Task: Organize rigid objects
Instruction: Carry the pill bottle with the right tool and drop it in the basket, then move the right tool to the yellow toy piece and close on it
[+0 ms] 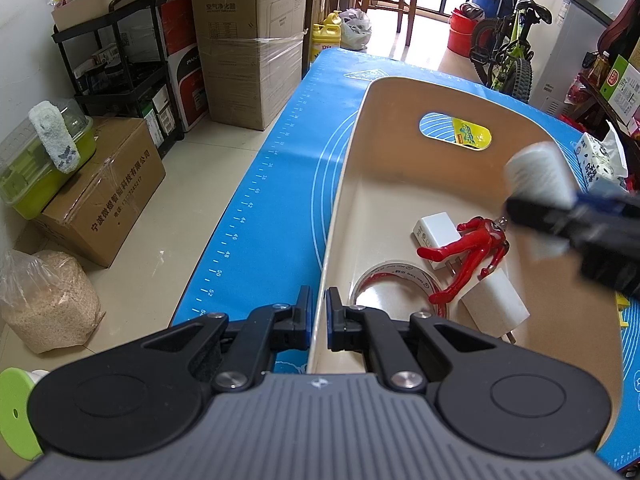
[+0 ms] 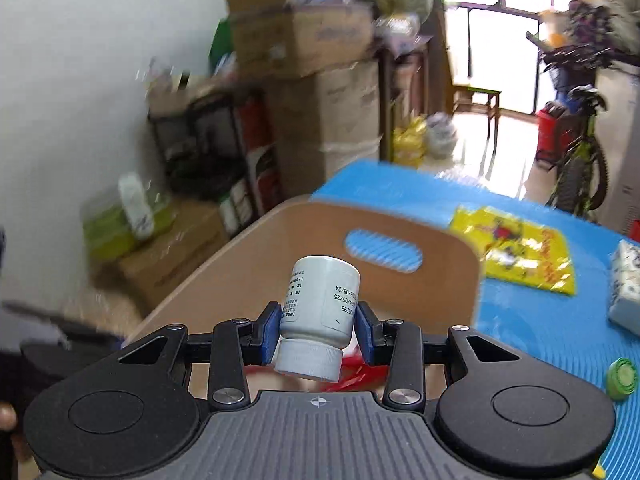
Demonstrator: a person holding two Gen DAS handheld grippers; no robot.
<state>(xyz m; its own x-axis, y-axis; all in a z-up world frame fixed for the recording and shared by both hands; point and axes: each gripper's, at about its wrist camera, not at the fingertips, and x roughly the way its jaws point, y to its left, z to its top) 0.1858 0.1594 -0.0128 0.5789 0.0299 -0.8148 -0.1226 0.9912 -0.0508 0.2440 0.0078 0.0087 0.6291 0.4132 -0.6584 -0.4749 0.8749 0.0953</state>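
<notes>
A beige bin with a handle slot stands on the blue mat. My left gripper is shut on the bin's near left wall. Inside the bin lie a red toy figure, two white chargers and a roll of clear tape. My right gripper is shut on a white pill bottle, held upside down above the bin. It shows blurred in the left wrist view, over the bin's right side.
On the mat beyond the bin lie a yellow packet, a tissue pack and a green cap. Cardboard boxes, a black shelf and a bag of grain stand on the floor to the left. A bicycle stands behind.
</notes>
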